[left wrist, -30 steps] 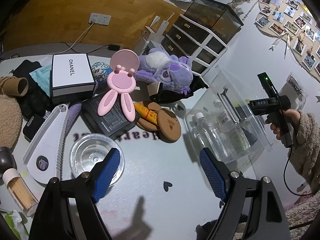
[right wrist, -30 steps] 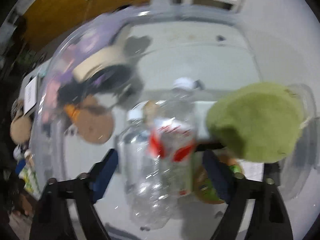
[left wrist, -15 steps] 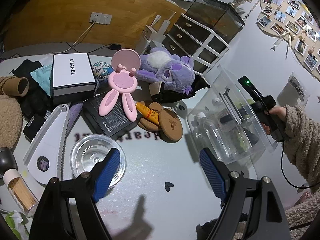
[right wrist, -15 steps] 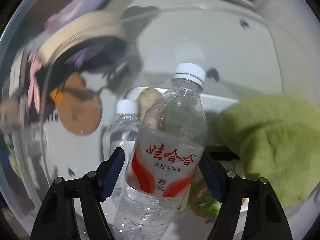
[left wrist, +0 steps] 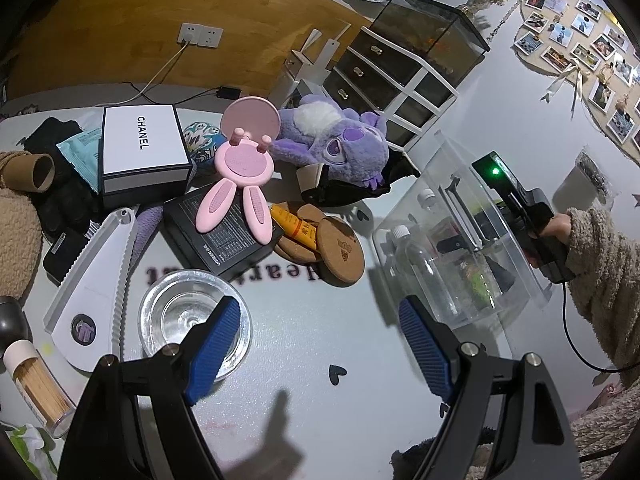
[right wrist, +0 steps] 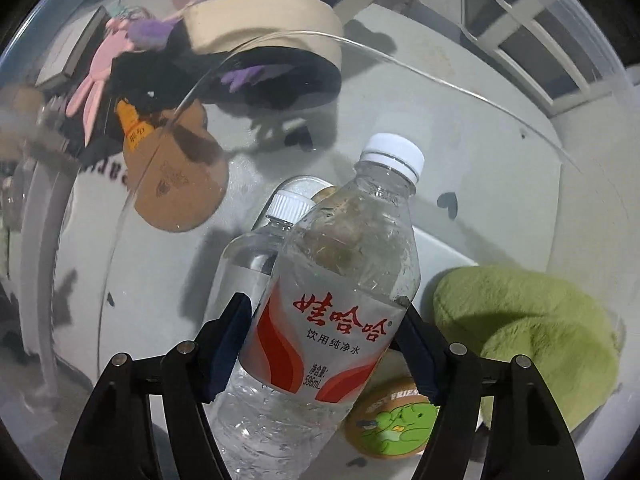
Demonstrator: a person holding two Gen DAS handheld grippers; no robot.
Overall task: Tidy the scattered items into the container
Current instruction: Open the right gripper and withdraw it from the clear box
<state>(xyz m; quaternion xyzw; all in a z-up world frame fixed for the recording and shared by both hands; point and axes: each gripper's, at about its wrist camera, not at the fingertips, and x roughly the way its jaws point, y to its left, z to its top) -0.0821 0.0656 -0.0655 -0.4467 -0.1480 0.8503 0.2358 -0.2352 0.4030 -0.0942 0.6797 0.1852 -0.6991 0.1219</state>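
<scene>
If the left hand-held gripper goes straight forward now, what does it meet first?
Probably the bare white table: nothing lies between the left hand-held gripper's open fingers. The glass bowl sits just left of that line; depth is unclear.

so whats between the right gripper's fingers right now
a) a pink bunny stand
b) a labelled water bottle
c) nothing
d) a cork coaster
b: in the right wrist view the water bottle with the red and white label sits between the right gripper pads, inside the clear container.

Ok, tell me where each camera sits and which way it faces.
Left wrist: on the left gripper, angled down over the cluttered table; shows its open blue pads, plus the person's sleeve.
Right wrist: on the right gripper, looking straight down into the clear bin, pads around a labelled bottle.
Shared: bin, bottles, cork coasters.
</scene>
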